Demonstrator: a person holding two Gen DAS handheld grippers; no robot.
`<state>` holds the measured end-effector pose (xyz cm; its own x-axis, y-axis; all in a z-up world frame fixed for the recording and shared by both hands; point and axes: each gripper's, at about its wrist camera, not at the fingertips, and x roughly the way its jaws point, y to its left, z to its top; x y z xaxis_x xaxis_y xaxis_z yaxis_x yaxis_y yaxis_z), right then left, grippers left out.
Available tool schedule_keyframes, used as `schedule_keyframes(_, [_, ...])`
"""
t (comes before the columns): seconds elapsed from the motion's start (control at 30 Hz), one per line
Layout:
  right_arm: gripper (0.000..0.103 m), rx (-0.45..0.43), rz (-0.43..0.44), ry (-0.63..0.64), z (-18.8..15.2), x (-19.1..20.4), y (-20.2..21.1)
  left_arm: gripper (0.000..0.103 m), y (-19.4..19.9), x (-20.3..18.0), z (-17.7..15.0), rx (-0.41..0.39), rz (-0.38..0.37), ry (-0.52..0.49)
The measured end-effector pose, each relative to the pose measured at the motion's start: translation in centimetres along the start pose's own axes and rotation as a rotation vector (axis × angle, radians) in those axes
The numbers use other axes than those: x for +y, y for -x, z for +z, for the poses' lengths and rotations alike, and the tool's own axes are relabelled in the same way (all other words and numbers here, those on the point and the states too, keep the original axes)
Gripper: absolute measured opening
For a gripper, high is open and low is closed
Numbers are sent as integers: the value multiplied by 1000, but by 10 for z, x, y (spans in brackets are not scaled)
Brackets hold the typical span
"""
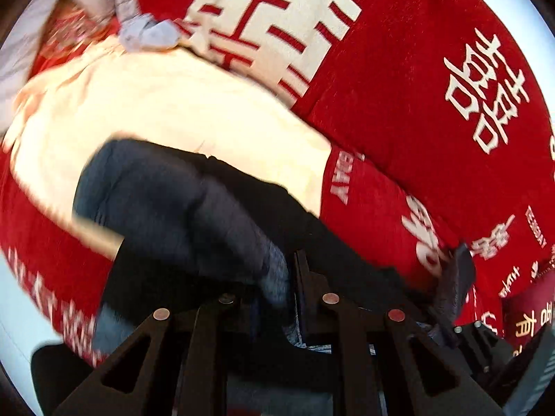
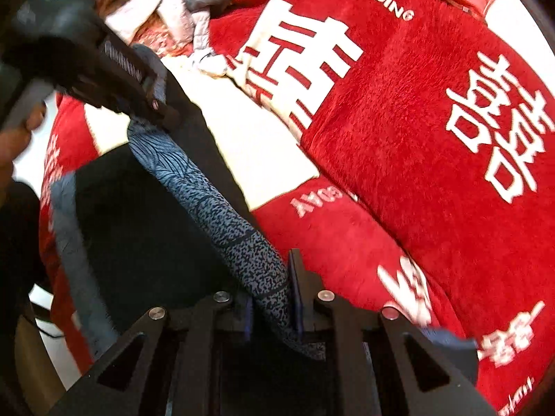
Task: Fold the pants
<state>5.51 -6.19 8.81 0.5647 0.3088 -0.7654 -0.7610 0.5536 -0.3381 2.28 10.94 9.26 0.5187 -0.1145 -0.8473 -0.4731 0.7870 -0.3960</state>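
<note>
**Both grippers hold dark pants over a red blanket**

In the left wrist view, the left gripper (image 1: 277, 298) sits at 6 o'clock with its fingers (image 1: 305, 277) closed tight on a bunched fold of the pants (image 1: 180, 201). The dark blue-black cloth rises from the fingers toward 10 o'clock, blurred. The right gripper (image 1: 454, 277) shows at 4 o'clock, gripping the same cloth.

In the right wrist view, the right gripper (image 2: 274, 298) is at 6 o'clock, its fingers (image 2: 298, 277) pinched on a speckled blue band of the pants (image 2: 222, 215). That band runs taut toward 10 o'clock, up to the left gripper (image 2: 152, 100). Black cloth hangs below it.

Beneath lies a red blanket (image 2: 399, 121) with large white characters and a cream patch (image 1: 166, 104). Crumpled pale clothes (image 2: 194, 3) lie near 11 o'clock.
</note>
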Motion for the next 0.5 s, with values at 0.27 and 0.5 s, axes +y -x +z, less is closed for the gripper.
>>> schedule_keyframes(0.27, [18,74,-66,60,-60,70,-10,18,-23,76,-74,116,-2,114])
schedule_keyframes(0.5, [21,82,-228,80,-75,100,-14,18,-14,90,-89,106,-25,118])
